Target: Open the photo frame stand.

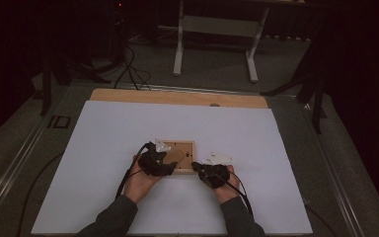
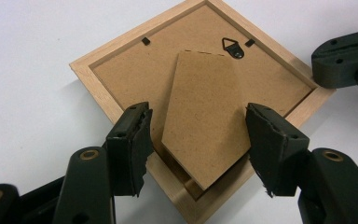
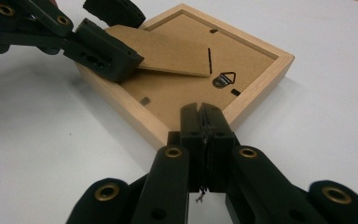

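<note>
Nearest me, both forearms came in from the near edge of the white board (image 1: 103, 197). Left gripper (image 1: 159, 167) sat at the frame's near left corner, right gripper (image 1: 203, 171) at its near right corner.

Left gripper view: jaws stood wide, one each side of the stand (image 2: 204, 119), pads clear of it, nothing gripped. Right gripper view: jaws pressed together, tips resting on the frame's rim at a corner, nothing visible between them.

The frame (image 1: 176, 156) lay face down, near the board's middle, a little toward the near side. Its backing (image 2: 135, 77) faced up. In the high view its long axis ran left to right. The stand lay tilted, its free end lifted off the backing toward the left gripper, its hinged end by the hanger (image 2: 233, 47), so the stand's long axis ran across the backing from one end to the other.

Risks, as I judged them:
- Left jaws closing off-centre could catch only one edge of the stand and twist or crease the thin board at its hinge.
- Pulling the stand up hard could lift the whole frame if the right tips slipped off the rim.
- Right tips sat on a narrow edge; a small side push could skid the frame across the smooth board.

Farther off: bare wood strip (image 1: 177, 97), then a white table base (image 1: 214, 37) on the floor.
</note>
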Motion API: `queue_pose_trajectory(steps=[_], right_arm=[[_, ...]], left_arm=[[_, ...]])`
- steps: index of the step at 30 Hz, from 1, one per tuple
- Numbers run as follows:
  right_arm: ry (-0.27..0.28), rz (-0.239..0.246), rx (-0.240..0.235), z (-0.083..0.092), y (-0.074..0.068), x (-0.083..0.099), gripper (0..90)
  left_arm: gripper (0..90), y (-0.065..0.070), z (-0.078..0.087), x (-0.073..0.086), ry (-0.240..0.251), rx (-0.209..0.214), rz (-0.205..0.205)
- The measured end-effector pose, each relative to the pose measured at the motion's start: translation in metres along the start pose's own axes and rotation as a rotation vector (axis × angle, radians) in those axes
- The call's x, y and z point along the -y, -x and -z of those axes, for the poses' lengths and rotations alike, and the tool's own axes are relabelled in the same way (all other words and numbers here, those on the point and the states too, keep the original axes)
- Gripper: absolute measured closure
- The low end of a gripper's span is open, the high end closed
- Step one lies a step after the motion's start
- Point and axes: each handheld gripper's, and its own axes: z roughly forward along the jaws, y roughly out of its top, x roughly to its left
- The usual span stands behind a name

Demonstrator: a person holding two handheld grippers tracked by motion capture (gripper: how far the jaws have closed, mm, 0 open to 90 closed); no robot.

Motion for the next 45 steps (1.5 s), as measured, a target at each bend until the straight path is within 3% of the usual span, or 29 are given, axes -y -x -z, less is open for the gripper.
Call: queue_pose_trajectory(steps=[4,8,13,17,18,27,34,45], right_arm=[[0.001,0.0,0.001,0.0,0.0,0.0,88.1],[0.0,0.0,-0.001,0.0,0.0,0.0,88.1],[0.001,0.0,-0.001,0.0,0.0,0.0,88.1],[0.001,0.003,0.0,0.0,0.0,0.0,88.1],[0.001,0.003,0.0,0.0,0.0,0.0,88.1],[0.002,0.002,0.0,0.0,0.0,0.0,88.0],[0.002,0.002,0.0,0.0,0.0,0.0,87.7],[0.003,0.006,0.001,0.0,0.0,0.0,87.7]], left_arm=[[49.5,0.001,0.0,0.0,-0.008,0.02,-0.01],[50.0,0.001,0.003,-0.003,0.003,0.017,-0.003],[49.7,-0.001,0.012,-0.014,0.048,0.056,0.071],[47.0,-0.005,0.013,-0.018,0.052,0.103,0.133],[46.3,-0.005,0.013,-0.018,0.052,0.103,0.133],[38.4,-0.01,0.01,-0.017,0.035,0.087,0.157],[36.6,-0.01,0.004,-0.014,-0.018,0.108,0.167],[46.8,-0.017,0.002,-0.015,-0.057,0.181,0.263]])
